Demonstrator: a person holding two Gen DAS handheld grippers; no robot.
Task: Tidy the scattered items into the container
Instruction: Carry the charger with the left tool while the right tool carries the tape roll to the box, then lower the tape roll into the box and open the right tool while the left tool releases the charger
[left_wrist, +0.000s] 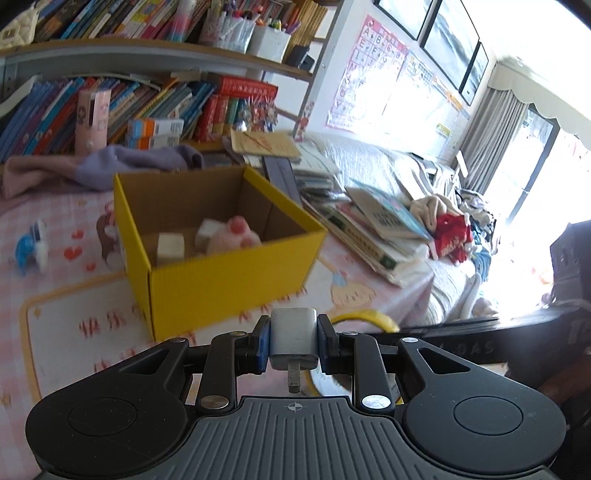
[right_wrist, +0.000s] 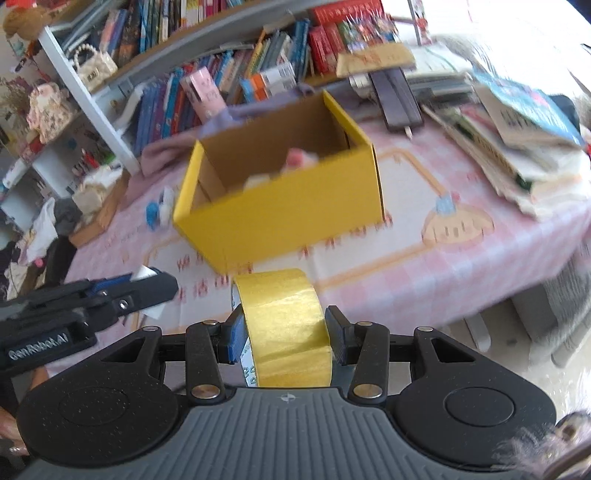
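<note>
Gripping a small white plastic charger plug, our left tongs clench it above the pink checked surface. Our right tongs clasp a yellow tape roll, just before the open yellow cardboard box.

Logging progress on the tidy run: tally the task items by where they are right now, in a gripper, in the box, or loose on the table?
In a gripper: 2, white charger plug in the left gripper, yellow tape roll in the right gripper
In the yellow box: 3, pink plush toy, two white blocks
Loose on the table: 1, blue-and-white toy
Total: 6
</note>
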